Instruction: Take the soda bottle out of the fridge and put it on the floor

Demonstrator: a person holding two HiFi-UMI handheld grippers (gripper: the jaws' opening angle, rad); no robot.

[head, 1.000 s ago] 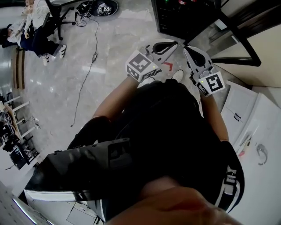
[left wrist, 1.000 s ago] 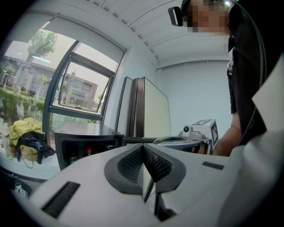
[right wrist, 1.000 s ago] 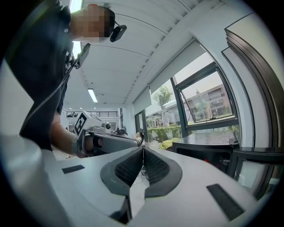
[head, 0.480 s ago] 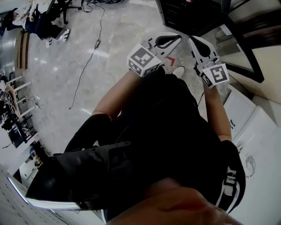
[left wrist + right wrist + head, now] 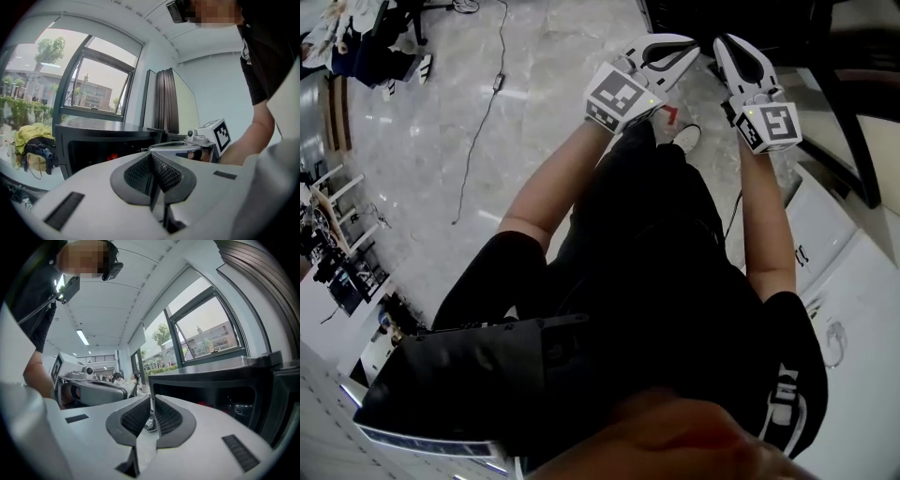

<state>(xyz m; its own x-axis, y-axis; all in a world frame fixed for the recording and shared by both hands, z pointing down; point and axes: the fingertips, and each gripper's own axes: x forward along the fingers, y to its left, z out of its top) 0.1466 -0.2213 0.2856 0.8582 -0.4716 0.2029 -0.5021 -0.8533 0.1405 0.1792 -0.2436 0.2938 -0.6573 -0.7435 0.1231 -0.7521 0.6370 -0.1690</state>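
While the approach to the fridge looks like the step in hand, the pale marble floor [image 5: 487, 141] spreads below and behind both tools with no bottle on it, and the black fridge [image 5: 103, 133] stands just ahead of their tips. The left hand-held gripper [image 5: 689, 45] and the right hand-held gripper [image 5: 724, 41] point side by side at its dark front, each clenched on nothing, pads pressed together. Deep inside, beyond the left tool's tips, a red fleck [image 5: 111, 157] shows; the soda bottle is presumably in there, but I cannot single it out, nor tell whether a glass door covers the opening. The next move probably calls for parting one pair of jaws and finding the bottle before reaching in. Compared with a second ago, both tools have travelled forward from over the person's legs to the fridge front.
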